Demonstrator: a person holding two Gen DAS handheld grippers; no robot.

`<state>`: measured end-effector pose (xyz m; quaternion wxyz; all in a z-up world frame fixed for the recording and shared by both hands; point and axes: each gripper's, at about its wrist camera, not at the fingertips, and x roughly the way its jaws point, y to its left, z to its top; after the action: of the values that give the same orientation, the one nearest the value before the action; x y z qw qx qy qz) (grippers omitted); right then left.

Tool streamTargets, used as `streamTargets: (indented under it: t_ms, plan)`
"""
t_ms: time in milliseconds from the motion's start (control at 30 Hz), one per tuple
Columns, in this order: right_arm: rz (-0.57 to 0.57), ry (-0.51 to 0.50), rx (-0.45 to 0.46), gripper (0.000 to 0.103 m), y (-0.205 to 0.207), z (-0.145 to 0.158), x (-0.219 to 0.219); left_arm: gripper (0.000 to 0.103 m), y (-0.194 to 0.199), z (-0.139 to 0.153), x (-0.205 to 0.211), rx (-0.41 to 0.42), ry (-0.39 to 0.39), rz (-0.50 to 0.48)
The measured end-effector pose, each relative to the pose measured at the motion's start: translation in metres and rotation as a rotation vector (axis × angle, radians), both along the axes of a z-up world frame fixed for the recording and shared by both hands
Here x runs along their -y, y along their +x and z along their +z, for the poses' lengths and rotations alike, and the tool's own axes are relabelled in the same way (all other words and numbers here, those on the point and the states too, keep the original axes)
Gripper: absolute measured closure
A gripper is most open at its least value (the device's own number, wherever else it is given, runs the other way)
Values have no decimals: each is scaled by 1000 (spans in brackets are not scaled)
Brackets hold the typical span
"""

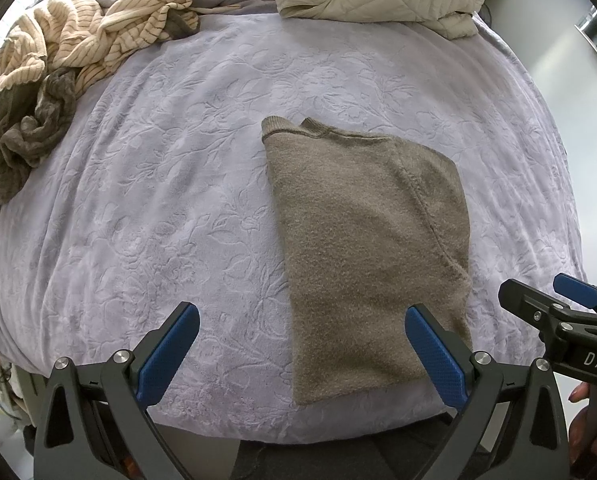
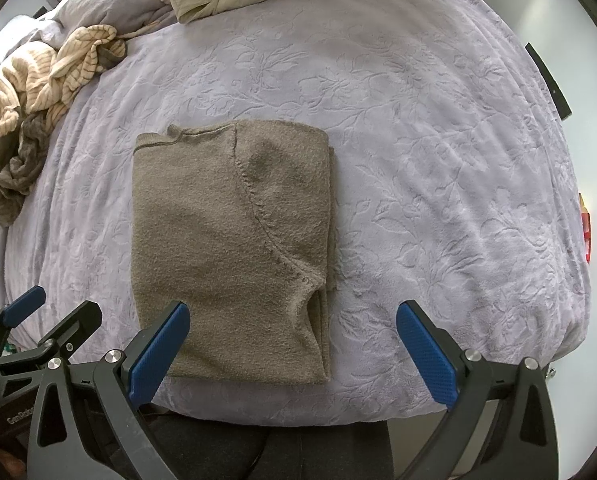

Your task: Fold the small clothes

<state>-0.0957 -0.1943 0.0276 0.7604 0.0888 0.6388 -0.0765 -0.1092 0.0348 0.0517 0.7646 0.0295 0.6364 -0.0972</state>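
We hold each hand-held gripper, left (image 1: pixel 302 350) and right (image 2: pixel 292 346), spread wide over the sweater's (image 2: pixel 226 248) near hem. If we pinch only the top layer, the fold could slide apart on the bed (image 2: pixel 438 160).

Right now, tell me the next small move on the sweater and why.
Probably bring both open grippers, left and right, down onto the near hem of the sweater to fold it away in half. It lies flat, sleeves already folded in, but long, and neither gripper holds anything.
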Motion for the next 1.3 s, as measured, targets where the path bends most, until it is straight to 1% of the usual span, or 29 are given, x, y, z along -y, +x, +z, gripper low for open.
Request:
streamTargets:
  t_ms: [1300]
  plan:
    - [16,-7,-4,0,6,-1,-2,0,3,-1,-4,2,16,-8]
